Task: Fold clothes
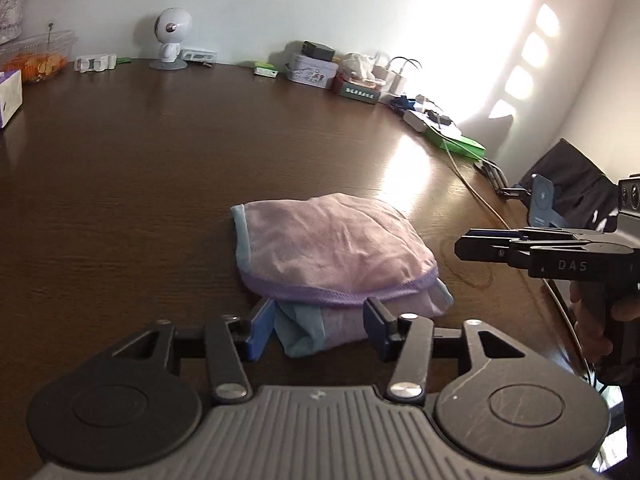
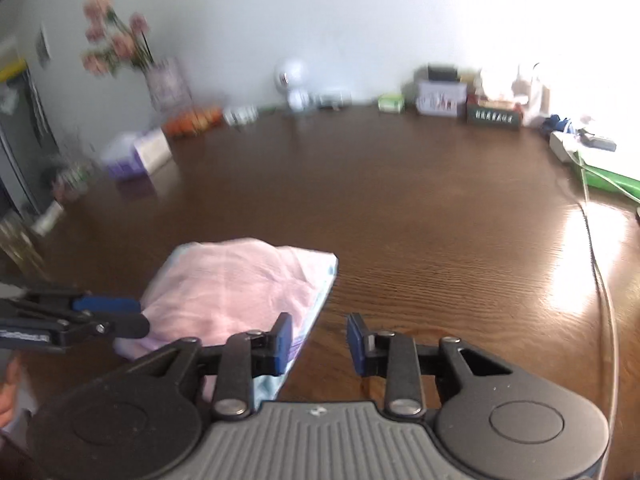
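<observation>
The brown table [image 1: 140,168] is roomy, and the folded pink garment [image 1: 336,248] sits bunched just ahead of my left gripper [image 1: 318,330], fingers spread around its loose blue-edged end. My right gripper [image 2: 319,340] is released too, cloth just off its left finger. I'd probably pinch that loose end and tuck it flat, slowly.

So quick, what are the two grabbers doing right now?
Left gripper: open, its fingers either side of the pink garment's near edge.
Right gripper: open, holding nothing.
</observation>
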Tool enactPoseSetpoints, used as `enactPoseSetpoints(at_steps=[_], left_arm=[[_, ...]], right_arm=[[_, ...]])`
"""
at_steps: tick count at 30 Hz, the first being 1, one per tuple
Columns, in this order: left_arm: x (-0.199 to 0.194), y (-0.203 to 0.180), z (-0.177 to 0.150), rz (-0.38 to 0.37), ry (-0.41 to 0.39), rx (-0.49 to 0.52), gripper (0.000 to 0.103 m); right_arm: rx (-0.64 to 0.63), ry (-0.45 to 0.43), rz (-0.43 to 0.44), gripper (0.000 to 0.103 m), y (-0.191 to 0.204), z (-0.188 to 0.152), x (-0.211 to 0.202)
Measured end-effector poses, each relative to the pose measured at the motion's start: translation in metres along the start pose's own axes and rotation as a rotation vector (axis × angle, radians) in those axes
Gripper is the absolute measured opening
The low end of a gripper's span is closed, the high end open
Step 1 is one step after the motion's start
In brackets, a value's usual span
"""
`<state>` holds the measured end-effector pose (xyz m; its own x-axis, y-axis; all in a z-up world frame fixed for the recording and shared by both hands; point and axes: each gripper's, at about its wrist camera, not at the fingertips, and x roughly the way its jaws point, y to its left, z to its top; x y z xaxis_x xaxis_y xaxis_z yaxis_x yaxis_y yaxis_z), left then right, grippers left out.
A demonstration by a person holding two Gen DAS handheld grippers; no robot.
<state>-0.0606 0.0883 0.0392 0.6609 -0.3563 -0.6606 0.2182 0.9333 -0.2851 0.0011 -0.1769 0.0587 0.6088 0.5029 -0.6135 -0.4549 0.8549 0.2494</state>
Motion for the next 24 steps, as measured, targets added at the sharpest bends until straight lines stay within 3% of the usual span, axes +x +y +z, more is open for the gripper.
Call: enactPoseSetpoints(at_steps=[2,4,9,12,15,17,19,21,24], left_arm=[[-0.003,-0.005,-0.004,-0.031,0.007,0.032,0.069],[0.002,-0.012,-0.007,-0.025,0.029,0.057,0.072],[0.016,-0.024,-0.013,0.047,0.078,0.093,0.072],[0.022,-0.026,-0.012,0.097,0.087,0.090,0.071],[0.027,-0.026,-0.006,0.161,0.095,0.097,0.058],[0.029,-0.025,-0.001,0.199,0.113,0.109,0.038],[0.030,-0.022,0.004,0.228,0.127,0.097,0.029],[0.029,-0.019,0.007,0.242,0.133,0.077,0.028],[0.026,-0.022,0.007,0.262,0.149,0.086,0.029]], right_arm=[[-0.025,-0.021,0.043,0.048,0.009,-0.010,-0.010],[-0.083,-0.036,0.058,0.048,0.023,-0.019,-0.014],[-0.079,-0.045,0.011,0.048,0.021,-0.025,-0.006],[-0.091,-0.020,0.038,0.048,0.018,-0.030,-0.001],[-0.084,-0.014,0.091,0.047,0.018,-0.037,0.003],[-0.084,-0.009,0.103,0.045,0.017,-0.039,0.008],[-0.074,0.003,0.103,0.032,0.016,-0.041,0.015],[-0.051,0.015,0.114,0.009,0.012,-0.044,0.019],[-0.037,-0.001,0.119,0.009,0.010,-0.043,0.015]])
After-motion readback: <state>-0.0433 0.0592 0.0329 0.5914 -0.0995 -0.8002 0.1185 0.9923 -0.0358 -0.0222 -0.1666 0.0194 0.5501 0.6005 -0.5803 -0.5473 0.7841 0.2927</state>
